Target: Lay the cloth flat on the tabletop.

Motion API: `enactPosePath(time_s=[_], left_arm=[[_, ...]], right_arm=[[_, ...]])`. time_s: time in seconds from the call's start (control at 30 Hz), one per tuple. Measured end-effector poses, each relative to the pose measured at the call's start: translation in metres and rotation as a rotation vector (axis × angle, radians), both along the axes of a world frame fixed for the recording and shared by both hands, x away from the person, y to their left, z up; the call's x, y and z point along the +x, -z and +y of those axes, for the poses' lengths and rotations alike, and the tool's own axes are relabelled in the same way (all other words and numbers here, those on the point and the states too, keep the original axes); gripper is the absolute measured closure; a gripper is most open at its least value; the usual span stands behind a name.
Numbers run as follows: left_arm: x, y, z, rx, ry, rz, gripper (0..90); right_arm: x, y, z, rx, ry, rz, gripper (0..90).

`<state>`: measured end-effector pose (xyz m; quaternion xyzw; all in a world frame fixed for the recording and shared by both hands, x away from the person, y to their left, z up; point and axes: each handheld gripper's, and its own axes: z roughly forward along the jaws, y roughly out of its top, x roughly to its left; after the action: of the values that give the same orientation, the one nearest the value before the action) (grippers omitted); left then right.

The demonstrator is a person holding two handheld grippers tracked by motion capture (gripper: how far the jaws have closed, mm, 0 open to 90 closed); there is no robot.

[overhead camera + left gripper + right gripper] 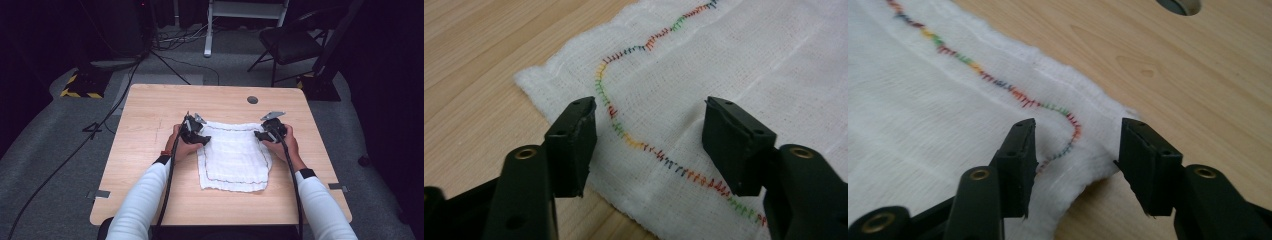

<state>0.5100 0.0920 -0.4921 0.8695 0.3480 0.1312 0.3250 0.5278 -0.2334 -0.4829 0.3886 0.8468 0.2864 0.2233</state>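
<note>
White cloth (234,160) w/ rainbow-stitched hem lies flat mid-table (150,115), nearer the person's side. Left gripper (196,134) sits at its far-left corner, fingers (571,145) spread wide w/ the corner and stitching (624,132) between them, not pinching. Right gripper (266,134) is at the far-right corner, fingers (1018,165) likewise spread astride the curled corner; round hole (252,99) in the table beyond.
</note>
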Motion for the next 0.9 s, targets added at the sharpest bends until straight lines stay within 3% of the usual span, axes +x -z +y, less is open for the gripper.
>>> enactPosePath(time_s=[0.07,0.13,0.37,0.47,0.53,0.6,0.77,0.9], left_arm=[[-0.009,-0.003,0.004,-0.033,0.021,0.019,29.3],[-0.024,-0.009,0.009,-0.066,0.049,0.017,28.9],[-0.087,-0.018,0.006,-0.085,0.183,0.007,25.7],[-0.107,-0.020,0.006,-0.078,0.218,-0.010,25.6],[-0.119,-0.020,0.006,-0.091,0.240,-0.008,25.3],[-0.129,-0.017,0.005,-0.081,0.261,0.008,24.3],[-0.146,-0.005,-0.001,-0.048,0.318,0.058,23.2],[-0.149,-0.002,-0.005,-0.015,0.344,0.061,23.6]], right_arm=[[-0.011,-0.006,-0.009,0.042,-0.021,-0.020,48.6],[-0.025,-0.011,-0.020,0.091,-0.055,-0.017,48.0],[-0.099,-0.011,-0.046,0.103,-0.218,-0.001,46.6],[-0.131,-0.008,-0.051,0.080,-0.280,0.005,45.2],[-0.146,-0.007,-0.055,0.117,-0.306,0.031,43.3],[-0.161,-0.005,-0.055,0.111,-0.335,0.037,41.2],[-0.179,0.001,-0.044,0.099,-0.386,0.054,38.2],[-0.179,0.005,-0.035,0.070,-0.406,0.046,38.1]])
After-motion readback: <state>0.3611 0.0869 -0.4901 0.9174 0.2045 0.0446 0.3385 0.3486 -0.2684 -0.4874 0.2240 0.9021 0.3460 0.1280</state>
